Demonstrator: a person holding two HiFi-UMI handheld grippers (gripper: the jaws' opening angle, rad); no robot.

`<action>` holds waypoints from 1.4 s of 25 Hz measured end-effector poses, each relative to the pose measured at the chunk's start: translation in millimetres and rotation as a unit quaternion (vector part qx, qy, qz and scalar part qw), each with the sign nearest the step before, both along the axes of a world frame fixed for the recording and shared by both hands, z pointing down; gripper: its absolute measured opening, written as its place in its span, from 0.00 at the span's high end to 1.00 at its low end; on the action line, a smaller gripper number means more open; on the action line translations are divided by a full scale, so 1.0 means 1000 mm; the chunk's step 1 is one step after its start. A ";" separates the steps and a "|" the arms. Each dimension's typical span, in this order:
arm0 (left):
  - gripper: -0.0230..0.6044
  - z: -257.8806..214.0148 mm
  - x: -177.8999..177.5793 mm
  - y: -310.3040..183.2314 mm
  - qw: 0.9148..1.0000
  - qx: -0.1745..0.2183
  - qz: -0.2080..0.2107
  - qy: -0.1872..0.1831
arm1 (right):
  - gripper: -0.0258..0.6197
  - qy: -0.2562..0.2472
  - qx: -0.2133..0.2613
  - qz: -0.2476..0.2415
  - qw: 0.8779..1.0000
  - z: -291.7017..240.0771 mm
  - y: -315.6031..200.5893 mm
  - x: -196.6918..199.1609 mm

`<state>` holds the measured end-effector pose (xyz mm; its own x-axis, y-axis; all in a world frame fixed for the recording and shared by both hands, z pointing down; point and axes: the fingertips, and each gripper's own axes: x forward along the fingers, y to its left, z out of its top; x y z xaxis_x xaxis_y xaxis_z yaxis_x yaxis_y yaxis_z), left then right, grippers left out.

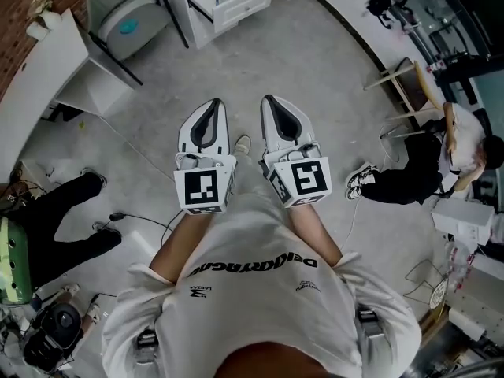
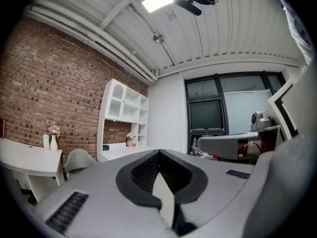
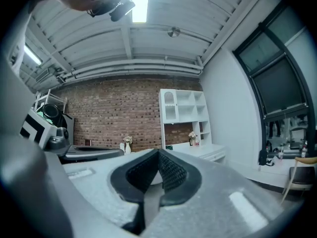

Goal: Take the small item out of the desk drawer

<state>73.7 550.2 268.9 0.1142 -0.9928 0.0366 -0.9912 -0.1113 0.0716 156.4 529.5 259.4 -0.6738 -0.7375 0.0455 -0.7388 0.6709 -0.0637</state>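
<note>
Straight ahead over the floor, well apart from both tools: the desk drawer.

Left to right: the left tool is clenched on nothing, jaws tip to tip and pointing level at the far wall. The right tool, just beside it, is likewise closed and empty (its own view shows the pads meeting at the tip). The drawer sits in the white desk at the top edge of the head view, about between the lines of the two tools and perhaps slightly nearer the left one. Its front looks pulled out from the desk's front edge, with its long axis crosswise to the approach. The small item shows in no view, so it is presumably still inside the drawer. By my reading either hand reaches forward about equally, and a tool must open before any grasp.
</note>
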 end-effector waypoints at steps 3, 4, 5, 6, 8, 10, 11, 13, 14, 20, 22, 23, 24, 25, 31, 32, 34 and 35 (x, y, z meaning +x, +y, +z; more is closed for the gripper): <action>0.97 -0.003 -0.009 -0.051 1.000 0.000 0.011 0.002 | 0.96 0.001 -0.004 -0.007 1.000 -0.004 -0.054 -0.013; 0.97 -0.006 -0.012 -0.069 1.000 -0.001 0.016 0.003 | 0.96 0.001 -0.004 -0.009 1.000 -0.006 -0.073 -0.018; 0.97 -0.008 -0.014 -0.087 1.000 -0.002 0.020 0.006 | 0.96 0.001 -0.004 -0.010 1.000 -0.008 -0.093 -0.022; 0.97 -0.011 -0.017 -0.105 1.000 -0.005 0.023 0.008 | 0.96 0.002 -0.006 -0.010 1.000 -0.010 -0.112 -0.027; 0.97 -0.013 -0.025 -0.141 1.000 -0.008 0.022 0.007 | 0.96 0.004 -0.011 -0.010 1.000 -0.010 -0.149 -0.036; 0.97 -0.011 -0.031 -0.174 1.000 -0.010 0.018 0.000 | 0.96 0.008 -0.015 -0.013 1.000 -0.008 -0.183 -0.044; 0.97 -0.009 -0.033 -0.189 1.000 -0.011 0.015 -0.004 | 0.96 0.010 -0.017 -0.013 1.000 -0.007 -0.198 -0.046; 0.97 -0.005 -0.035 -0.214 1.000 -0.014 0.009 -0.013 | 0.96 0.010 -0.025 -0.012 1.000 -0.004 -0.224 -0.046; 0.97 -0.003 -0.036 -0.224 1.000 -0.015 0.006 -0.016 | 0.96 0.008 -0.032 -0.010 0.999 -0.001 -0.236 -0.047; 0.97 0.011 -0.038 -0.274 0.999 -0.037 0.003 -0.022 | 0.96 0.001 -0.054 -0.013 0.998 0.008 -0.283 -0.056; 0.97 0.015 -0.040 -0.285 0.999 -0.043 0.004 -0.025 | 0.96 0.000 -0.053 -0.012 0.999 0.009 -0.294 -0.057; 0.97 0.017 -0.042 -0.291 0.999 -0.046 0.005 -0.026 | 0.96 0.000 -0.054 -0.010 0.998 0.011 -0.300 -0.058; 0.97 0.019 -0.046 -0.298 0.998 -0.048 0.004 -0.027 | 0.96 0.000 -0.057 -0.008 0.998 0.014 -0.306 -0.060; 0.97 0.021 -0.049 -0.305 0.998 -0.050 0.004 -0.028 | 0.96 0.001 -0.060 -0.005 0.998 0.018 -0.312 -0.063; 0.97 0.044 -0.075 -0.360 0.997 -0.072 0.012 -0.027 | 0.96 0.015 -0.069 0.002 0.998 0.037 -0.362 -0.086; 0.97 0.047 -0.080 -0.372 0.997 -0.075 0.015 -0.029 | 0.96 0.018 -0.068 0.005 0.997 0.039 -0.374 -0.091; 0.97 0.052 -0.094 -0.399 0.996 -0.079 0.023 -0.031 | 0.96 0.023 -0.067 0.012 0.997 0.042 -0.400 -0.103; 0.97 0.054 -0.102 -0.414 0.996 -0.080 0.026 -0.030 | 0.96 0.024 -0.067 0.016 0.997 0.043 -0.415 -0.109</action>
<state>-28.0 136.1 323.0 0.1581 -0.9663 0.2032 -0.9874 -0.1547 0.0327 47.0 114.8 302.8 -0.6439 -0.7443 0.1773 -0.7647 0.6340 -0.1157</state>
